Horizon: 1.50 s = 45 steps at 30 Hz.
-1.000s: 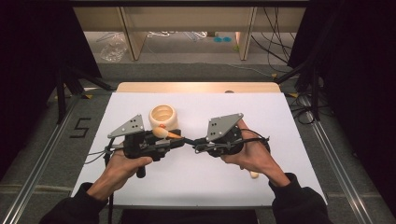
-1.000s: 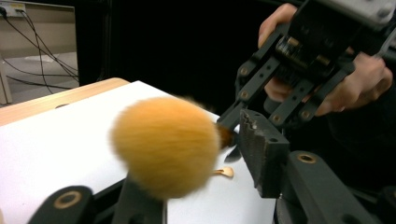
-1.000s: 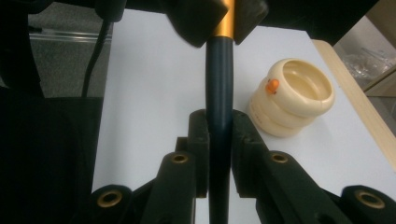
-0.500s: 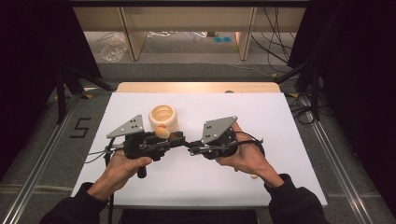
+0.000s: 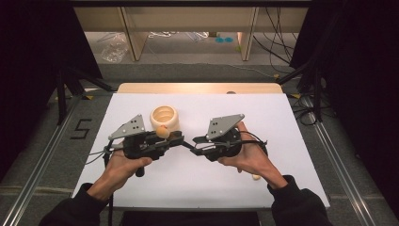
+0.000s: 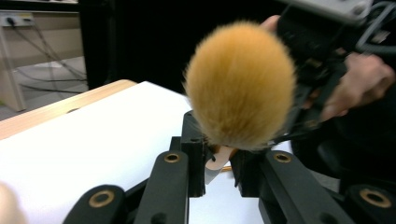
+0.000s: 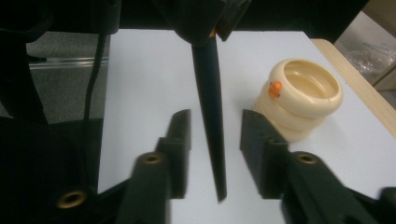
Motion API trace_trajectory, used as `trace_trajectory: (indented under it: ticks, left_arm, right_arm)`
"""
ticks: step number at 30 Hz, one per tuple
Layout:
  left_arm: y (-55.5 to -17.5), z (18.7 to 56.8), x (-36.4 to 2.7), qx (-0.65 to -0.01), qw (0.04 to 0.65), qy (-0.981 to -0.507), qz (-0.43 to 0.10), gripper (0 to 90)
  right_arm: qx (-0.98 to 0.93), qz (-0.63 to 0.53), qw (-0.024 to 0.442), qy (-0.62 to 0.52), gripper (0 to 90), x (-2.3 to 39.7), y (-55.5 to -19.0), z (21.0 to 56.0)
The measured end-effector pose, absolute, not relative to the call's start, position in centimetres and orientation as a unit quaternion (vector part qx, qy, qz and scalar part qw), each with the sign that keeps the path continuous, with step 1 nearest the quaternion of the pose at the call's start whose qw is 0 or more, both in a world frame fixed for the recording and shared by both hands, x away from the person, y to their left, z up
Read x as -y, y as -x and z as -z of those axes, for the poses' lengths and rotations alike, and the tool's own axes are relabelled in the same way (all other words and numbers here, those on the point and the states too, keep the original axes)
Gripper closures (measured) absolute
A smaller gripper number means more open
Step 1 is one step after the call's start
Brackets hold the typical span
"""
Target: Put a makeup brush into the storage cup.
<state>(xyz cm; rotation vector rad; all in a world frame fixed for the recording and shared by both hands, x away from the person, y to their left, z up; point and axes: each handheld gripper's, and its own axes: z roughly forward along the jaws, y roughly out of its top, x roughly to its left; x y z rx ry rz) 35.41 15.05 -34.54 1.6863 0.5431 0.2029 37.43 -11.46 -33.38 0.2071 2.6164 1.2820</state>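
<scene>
1. The brush [image 6: 240, 84] hangs in the air between my two grippers, over the middle of the bench [image 5: 282, 122], its tawny bristle head puffed out right in front of the left gripper view and its dark tapered handle [image 7: 211, 116] running toward my right side.
2. My left gripper [image 6: 217, 161] is clenched on the brush just below the bristles, at the pale neck; that is where the weight sits now.
3. My right gripper [image 7: 215, 140] has just been opening: the handle runs between its jaws, clear daylight on both sides, pads off it.
4. So I judge the handover as good as done: left has it, right has let go and only needs to back away.
5. What is left, as I read it: carry the brush to the cream duck-faced holder [image 5: 164, 118], which stands just beyond my left gripper, toward the far left part of the bench, empty, mouth up.
</scene>
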Motion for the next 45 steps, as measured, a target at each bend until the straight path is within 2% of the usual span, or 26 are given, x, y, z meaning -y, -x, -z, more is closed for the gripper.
trace_trajectory:
  ticks: [5, 20, 27, 41, 45]
  left_arm:
    - [-36.3, 34.8, -15.9, -0.256, 0.600, -0.748, -0.120, 77.2]
    - [-38.3, 34.6, -18.3, -0.301, 0.543, -0.762, -0.185, 77.2]
    - [-39.2, 34.6, -18.9, -0.312, 0.528, -0.764, -0.200, 77.2]
    - [-40.7, 34.2, -19.6, -0.328, 0.527, -0.754, -0.213, 77.2]
    - [-41.3, 34.1, -19.8, -0.334, 0.527, -0.752, -0.214, 77.1]
  right_arm:
    - [-0.884, -0.439, 0.122, -0.102, 47.7, 12.2, -37.7, 33.5]
    - [-0.865, -0.449, 0.136, -0.179, 30.0, 14.5, -38.2, 35.3]
    - [-0.848, -0.464, 0.143, -0.211, 26.2, 15.5, -37.9, 36.1]
    - [-0.788, -0.535, 0.164, -0.258, 26.1, 17.9, -37.1, 37.5]
    - [-0.784, -0.535, 0.161, -0.270, 23.0, 18.4, -36.6, 38.0]
